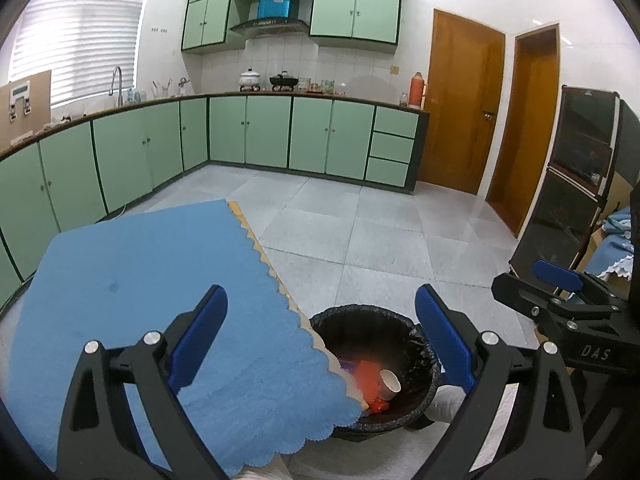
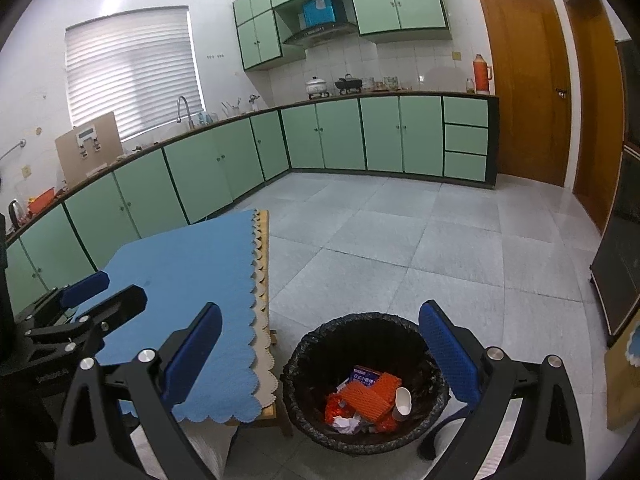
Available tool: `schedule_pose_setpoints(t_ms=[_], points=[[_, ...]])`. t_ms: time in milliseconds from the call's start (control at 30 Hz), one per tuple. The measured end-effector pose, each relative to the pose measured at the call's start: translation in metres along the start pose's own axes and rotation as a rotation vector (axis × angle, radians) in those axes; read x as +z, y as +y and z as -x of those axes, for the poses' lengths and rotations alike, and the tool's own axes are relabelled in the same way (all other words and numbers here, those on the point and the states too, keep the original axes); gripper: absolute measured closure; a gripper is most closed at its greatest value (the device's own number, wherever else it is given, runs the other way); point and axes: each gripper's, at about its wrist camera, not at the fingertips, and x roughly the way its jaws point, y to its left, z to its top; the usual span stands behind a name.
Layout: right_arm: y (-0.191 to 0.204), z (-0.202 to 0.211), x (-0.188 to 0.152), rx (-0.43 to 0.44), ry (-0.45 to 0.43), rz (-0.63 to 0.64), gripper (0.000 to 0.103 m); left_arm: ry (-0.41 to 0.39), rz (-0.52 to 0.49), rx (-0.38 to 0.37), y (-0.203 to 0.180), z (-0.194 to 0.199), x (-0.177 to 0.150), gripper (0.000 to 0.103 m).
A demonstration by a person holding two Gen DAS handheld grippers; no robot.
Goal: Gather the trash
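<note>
On the left we see a table under a blue scalloped cloth (image 2: 188,280), and the part of it in view is bare: no trash lies on it. Above it our left gripper (image 1: 320,344) has its blue-padded jaws spread wide with nothing between them. Moving right, a round bin lined with a black bag (image 2: 366,380) stands on the grey tiled floor, just beside the table's corner. Inside it we make out orange wrappers (image 2: 372,396), a small blue-and-white carton (image 2: 365,376), a white paper cup (image 2: 402,400) lying on its side, and a crumpled bit of white paper (image 2: 347,424). Our right gripper (image 2: 320,352) hangs over the bin, its jaws likewise wide apart and empty. We judge the collecting close to finished, perhaps complete: the trash sits in the bin, and the visible floor and cloth show nothing left to pick up.
</note>
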Motion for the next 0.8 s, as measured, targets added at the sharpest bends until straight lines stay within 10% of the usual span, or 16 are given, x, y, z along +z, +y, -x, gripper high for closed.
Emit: schedule_pose_setpoints(t_ms=[800], points=[[0.021, 0.019, -0.002, 0.014, -0.043, 0.058, 0.006, -0.058, -0.002, -0.005, 0.001, 0.026, -0.006, 0.011]])
